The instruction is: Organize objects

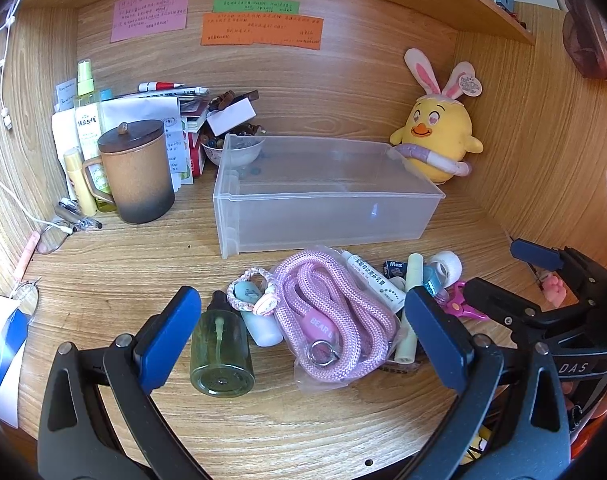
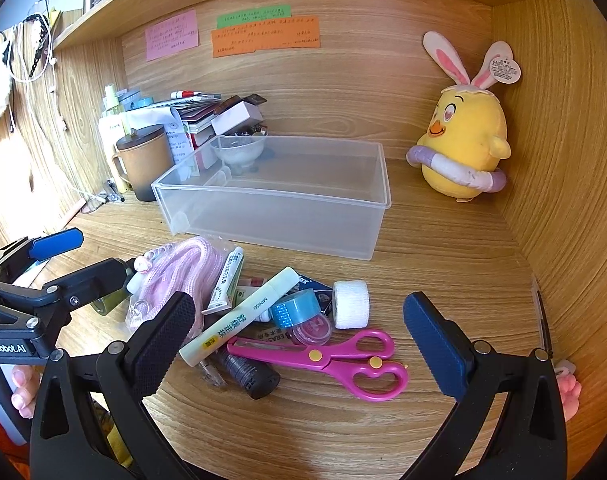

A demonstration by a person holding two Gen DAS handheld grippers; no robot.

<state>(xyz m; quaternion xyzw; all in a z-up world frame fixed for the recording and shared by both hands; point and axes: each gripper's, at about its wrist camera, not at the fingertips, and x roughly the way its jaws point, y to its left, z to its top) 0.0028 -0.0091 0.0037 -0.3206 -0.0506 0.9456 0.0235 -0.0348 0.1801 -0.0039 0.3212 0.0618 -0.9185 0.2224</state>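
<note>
- The left gripper (image 1: 303,332) hovers over a wooden desk (image 1: 123,272), angled downward, its blue-padded jaws spread wide with nothing gripped.
- Below and between those jaws lie a green glass bottle (image 1: 222,354) on its side, a small white bottle (image 1: 263,330) ringed by a braided hair tie (image 1: 239,284), and a bagged pink rope (image 1: 335,320).
- The right gripper (image 2: 299,332) also hangs with its jaws wide apart, holding nothing.
- Between its jaws on the desk lie pink scissors (image 2: 335,360), a pale green tube (image 2: 243,316), a roll of blue tape (image 2: 293,308), a white bandage roll (image 2: 351,304) and a dark cylinder (image 2: 249,374).
- Just behind this pile stands a clear plastic bin (image 1: 323,200), open at the top and empty.
- To the bin's left stands a brown lidded mug (image 1: 137,172) in front of stacked papers and bottles.
- In the far right corner a yellow plush chick (image 2: 463,148) with rabbit ears leans against the wall.
- Coloured notes (image 1: 259,24) are stuck to the back panel.
</note>
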